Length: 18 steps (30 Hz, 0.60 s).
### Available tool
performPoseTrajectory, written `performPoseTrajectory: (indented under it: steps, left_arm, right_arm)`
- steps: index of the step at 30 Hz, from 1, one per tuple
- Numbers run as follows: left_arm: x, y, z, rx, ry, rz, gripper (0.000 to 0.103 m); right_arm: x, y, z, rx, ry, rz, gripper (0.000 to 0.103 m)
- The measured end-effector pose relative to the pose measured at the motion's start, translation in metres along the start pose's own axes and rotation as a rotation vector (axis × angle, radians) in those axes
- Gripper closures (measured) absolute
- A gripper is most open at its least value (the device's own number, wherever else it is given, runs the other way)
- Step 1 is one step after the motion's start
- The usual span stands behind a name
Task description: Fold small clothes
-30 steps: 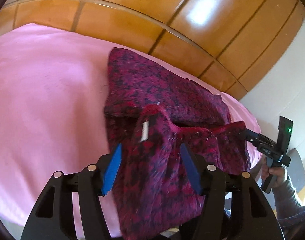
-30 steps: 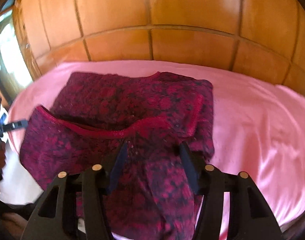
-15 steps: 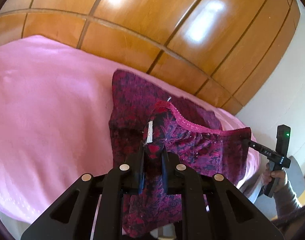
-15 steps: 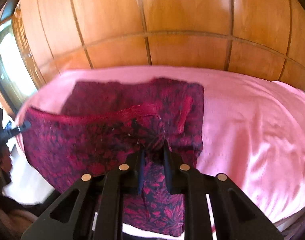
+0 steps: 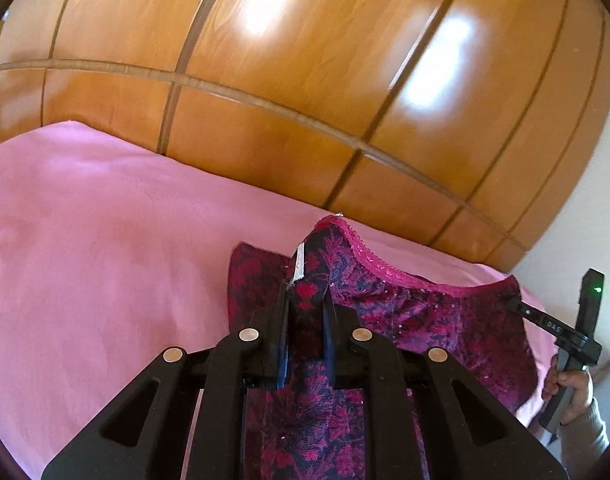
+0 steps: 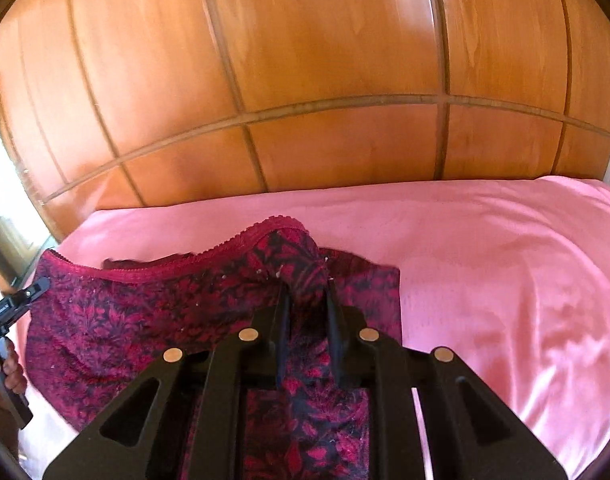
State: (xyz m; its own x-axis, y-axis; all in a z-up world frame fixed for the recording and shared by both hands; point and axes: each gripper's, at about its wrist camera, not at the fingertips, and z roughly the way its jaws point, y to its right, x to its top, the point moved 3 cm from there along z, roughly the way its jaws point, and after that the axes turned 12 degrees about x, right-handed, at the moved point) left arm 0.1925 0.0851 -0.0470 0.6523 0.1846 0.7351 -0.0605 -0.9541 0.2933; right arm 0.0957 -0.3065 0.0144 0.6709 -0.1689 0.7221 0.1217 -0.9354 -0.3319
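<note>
A small dark red and navy floral garment (image 5: 421, 312) with a pink lace waistband hangs stretched between both grippers above the pink bed. My left gripper (image 5: 305, 300) is shut on one waistband corner, where a white label (image 5: 298, 266) sticks up. In the right wrist view my right gripper (image 6: 307, 292) is shut on the other corner of the garment (image 6: 145, 312). Each gripper shows in the other's view: the right gripper (image 5: 519, 304) at the far right edge, the left gripper (image 6: 41, 284) at the far left. The garment's lower part still rests on the sheet.
A pink sheet (image 5: 105, 260) covers the bed (image 6: 505, 280). Glossy wooden wardrobe panels (image 5: 305, 80) rise right behind it. A hand in a grey sleeve (image 5: 573, 396) holds the right gripper's handle; another hand (image 6: 7, 364) holds the left one. A white wall (image 5: 585, 220) stands at the right.
Both grippers went from open around the waistband to shut on it. They have since lifted the garment's top edge and carried it toward the wardrobe, so less of it lies flat.
</note>
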Motion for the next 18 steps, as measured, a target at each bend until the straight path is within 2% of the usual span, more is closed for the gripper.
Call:
performPoseTrajectory:
  steps: [5, 10, 16, 18]
  left_arm:
    - [0.018, 0.000, 0.046, 0.068, -0.037, 0.016, 0.090]
    - [0.026, -0.003, 0.088, 0.121, -0.090, 0.011, 0.090]
    - [0.017, -0.021, 0.144, 0.163, -0.238, -0.034, 0.090]
    - [0.017, -0.024, 0.148, 0.156, -0.254, -0.050, 0.090]
  right_arm:
    - [0.019, 0.010, 0.036, -0.057, -0.006, 0.022, 0.088]
    - [0.020, 0.026, 0.077, -0.133, -0.067, 0.025, 0.088]
    - [0.008, 0.050, 0.113, -0.164, -0.165, 0.086, 0.089]
    - [0.007, 0.051, 0.116, -0.162, -0.181, 0.088, 0.088]
